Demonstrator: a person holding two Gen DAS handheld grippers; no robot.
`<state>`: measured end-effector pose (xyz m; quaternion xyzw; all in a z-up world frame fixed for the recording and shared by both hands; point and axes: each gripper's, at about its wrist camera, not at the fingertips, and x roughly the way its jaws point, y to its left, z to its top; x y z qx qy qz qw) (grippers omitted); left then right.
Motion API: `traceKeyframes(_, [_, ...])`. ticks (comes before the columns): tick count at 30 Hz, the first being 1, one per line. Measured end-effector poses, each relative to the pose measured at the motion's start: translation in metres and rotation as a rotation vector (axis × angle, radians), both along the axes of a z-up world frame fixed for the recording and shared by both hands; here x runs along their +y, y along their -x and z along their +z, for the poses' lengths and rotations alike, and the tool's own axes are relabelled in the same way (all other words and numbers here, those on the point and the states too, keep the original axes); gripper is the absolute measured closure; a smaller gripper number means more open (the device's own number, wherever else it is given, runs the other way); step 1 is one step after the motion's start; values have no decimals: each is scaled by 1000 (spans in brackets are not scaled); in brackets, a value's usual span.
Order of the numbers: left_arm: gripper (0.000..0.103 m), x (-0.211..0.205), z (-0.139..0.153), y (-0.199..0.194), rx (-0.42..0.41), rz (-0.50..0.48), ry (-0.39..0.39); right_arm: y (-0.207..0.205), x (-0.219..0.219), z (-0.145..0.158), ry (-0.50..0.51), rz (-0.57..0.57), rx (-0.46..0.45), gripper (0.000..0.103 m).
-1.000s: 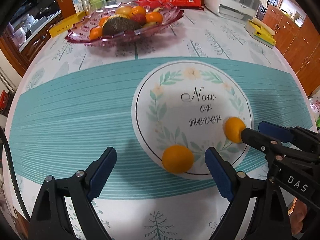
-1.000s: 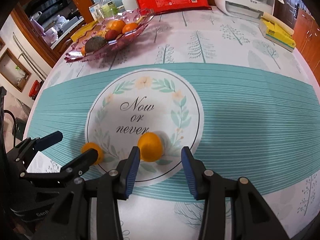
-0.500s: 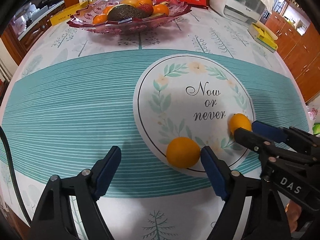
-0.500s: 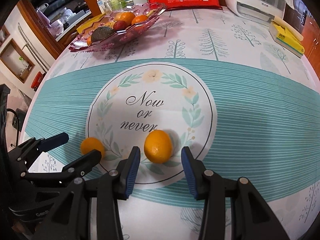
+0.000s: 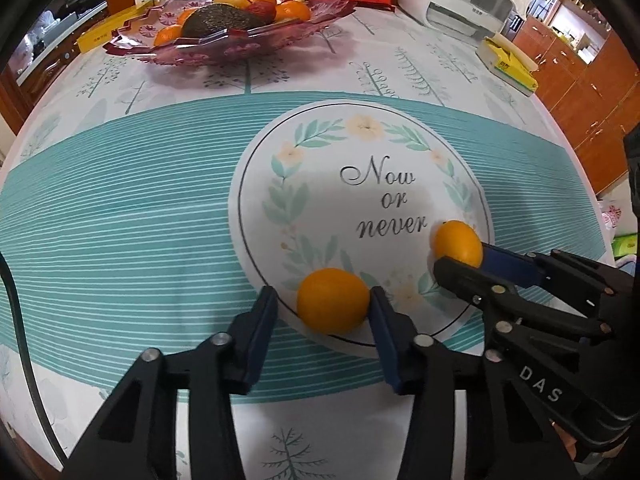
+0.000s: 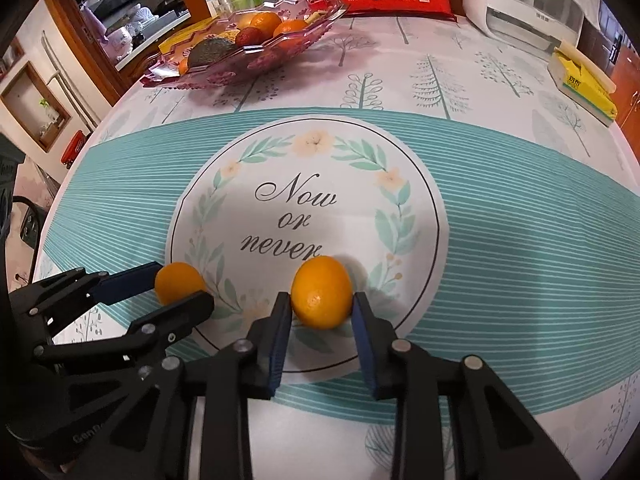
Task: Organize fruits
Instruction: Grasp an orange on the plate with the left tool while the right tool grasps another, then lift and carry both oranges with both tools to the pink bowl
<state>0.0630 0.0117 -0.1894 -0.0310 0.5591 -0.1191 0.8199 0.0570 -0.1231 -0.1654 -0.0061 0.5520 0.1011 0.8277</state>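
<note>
Beyond the tongs, the tabletop [image 6: 520,208] wears a white tree-print cloth with a teal striped band. Wooden cabinets [image 5: 580,92] stand off to the right; a wood-framed glass cupboard [image 6: 132,12] and pale wall [image 6: 28,76] to the left.

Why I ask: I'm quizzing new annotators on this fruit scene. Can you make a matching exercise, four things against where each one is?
Things
1. orange on the circle's rim
2. orange below "never"
3. avocado
4. yellow box

Places
A. in the purple dish
B. between the right gripper's fingers
C. by itself, far right
D. between the left gripper's fingers

Pairs: 1-D, 2-B, 3-A, 4-C
</note>
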Motion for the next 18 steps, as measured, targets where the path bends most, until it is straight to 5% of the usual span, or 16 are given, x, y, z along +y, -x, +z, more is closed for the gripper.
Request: traceKeyframes(18, [70,7,13,6,12,-19,-52,5,14,5,-18,30,29,73])
